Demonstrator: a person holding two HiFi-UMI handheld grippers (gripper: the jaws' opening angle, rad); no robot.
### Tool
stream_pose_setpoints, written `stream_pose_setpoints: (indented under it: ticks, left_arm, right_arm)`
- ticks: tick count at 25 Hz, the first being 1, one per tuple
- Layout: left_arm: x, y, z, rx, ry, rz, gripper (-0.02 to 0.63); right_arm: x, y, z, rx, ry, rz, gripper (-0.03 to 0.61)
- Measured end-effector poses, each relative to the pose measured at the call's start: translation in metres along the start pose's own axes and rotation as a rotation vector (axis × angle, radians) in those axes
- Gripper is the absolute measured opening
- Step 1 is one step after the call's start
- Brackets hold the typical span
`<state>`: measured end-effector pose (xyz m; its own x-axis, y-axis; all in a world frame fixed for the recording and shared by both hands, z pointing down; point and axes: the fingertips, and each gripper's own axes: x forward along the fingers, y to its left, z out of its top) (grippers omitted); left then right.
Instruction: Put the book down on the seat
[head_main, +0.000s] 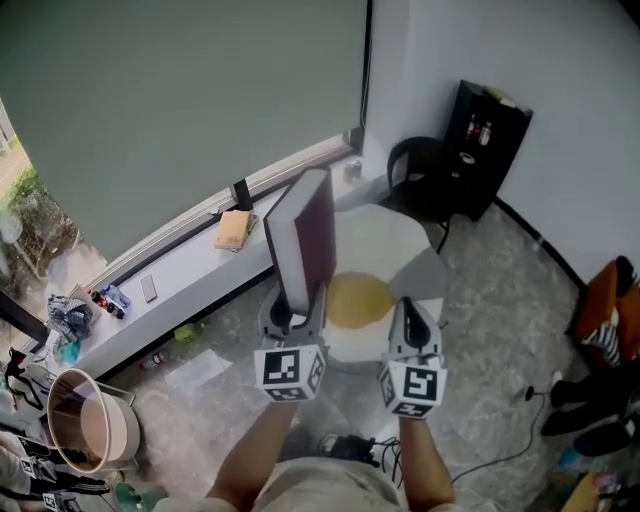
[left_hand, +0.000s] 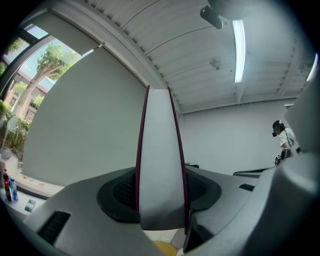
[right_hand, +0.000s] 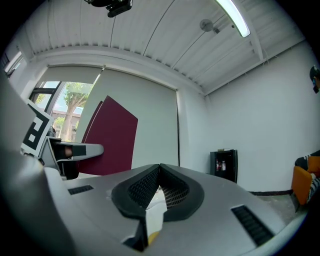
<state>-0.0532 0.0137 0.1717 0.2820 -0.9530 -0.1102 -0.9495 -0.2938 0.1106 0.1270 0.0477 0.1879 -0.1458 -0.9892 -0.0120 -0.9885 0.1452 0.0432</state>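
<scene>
A book (head_main: 305, 235) with maroon covers and a pale page edge stands upright, held at its lower end by my left gripper (head_main: 300, 302), which is shut on it. In the left gripper view the book (left_hand: 160, 165) rises straight up from between the pads of the left gripper (left_hand: 160, 202). Beneath both grippers is the white seat (head_main: 385, 235) with a yellow round patch (head_main: 358, 300) in its middle. My right gripper (head_main: 412, 312) hovers to the right of the book over the seat, shut and empty (right_hand: 159, 172). From the right gripper view the book (right_hand: 110, 135) shows at the left.
A black cabinet (head_main: 490, 140) with bottles stands in the far corner, and a black chair (head_main: 420, 175) is beside it. The window ledge (head_main: 190, 275) carries a tan book (head_main: 233, 230) and small items. A round bin (head_main: 85, 420) sits at lower left. Cables lie on the floor (head_main: 500, 460).
</scene>
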Motion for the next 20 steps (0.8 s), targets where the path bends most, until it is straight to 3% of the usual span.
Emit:
stream_pose_setpoints:
  ticks: [20]
  left_arm:
    - [0.203, 0.074, -0.044, -0.077, 0.056, -0.148, 0.232]
  right_arm:
    - [0.199, -0.005, -0.017, -0.05, 0.053, -0.131, 0.006]
